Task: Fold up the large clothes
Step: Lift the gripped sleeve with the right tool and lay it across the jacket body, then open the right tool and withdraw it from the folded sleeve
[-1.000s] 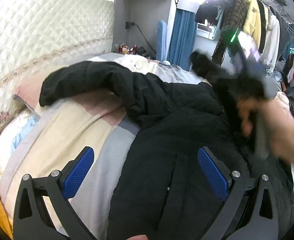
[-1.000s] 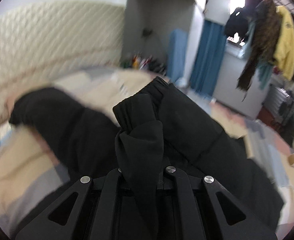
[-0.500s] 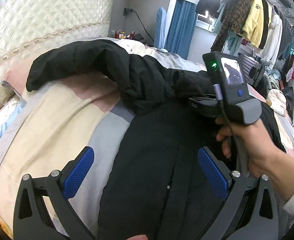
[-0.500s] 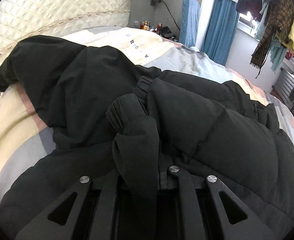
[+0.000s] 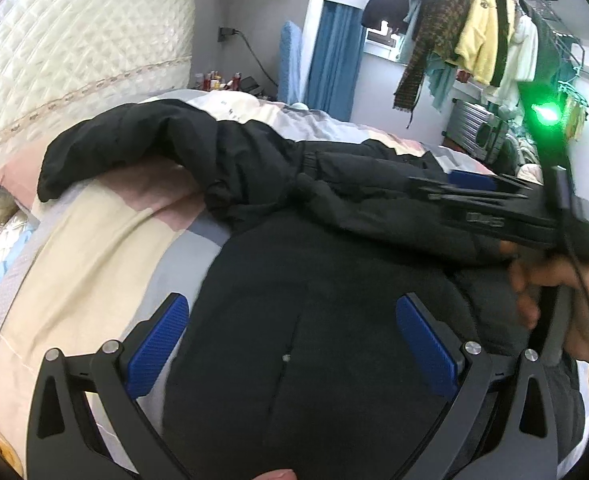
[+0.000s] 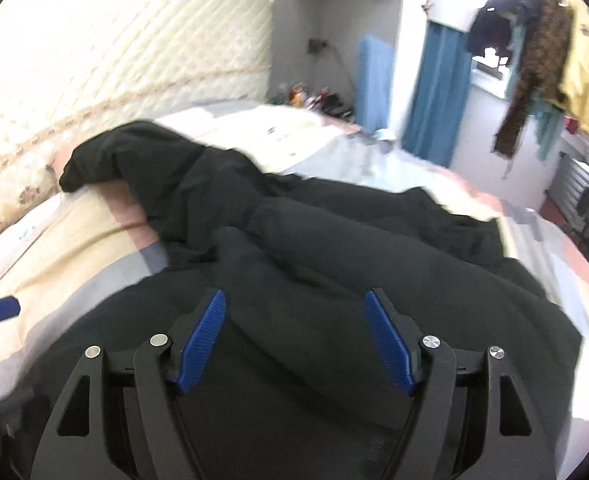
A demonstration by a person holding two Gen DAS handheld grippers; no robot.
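While both claws gape wide, gripping nothing, black coat lies flat on bed. Left claw hovers above coat; right claw too. One sleeve flung toward 10 o'clock. Puffy sleeve may slide off, fold springs apart.

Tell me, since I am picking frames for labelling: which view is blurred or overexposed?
Right wrist view: motion-smeared throughout, quilted headboard and window blown out, black jacket soft. Left wrist view: mostly sharp on the jacket, but the right gripper streaks, with a green glare spot above; fisheye bends both.
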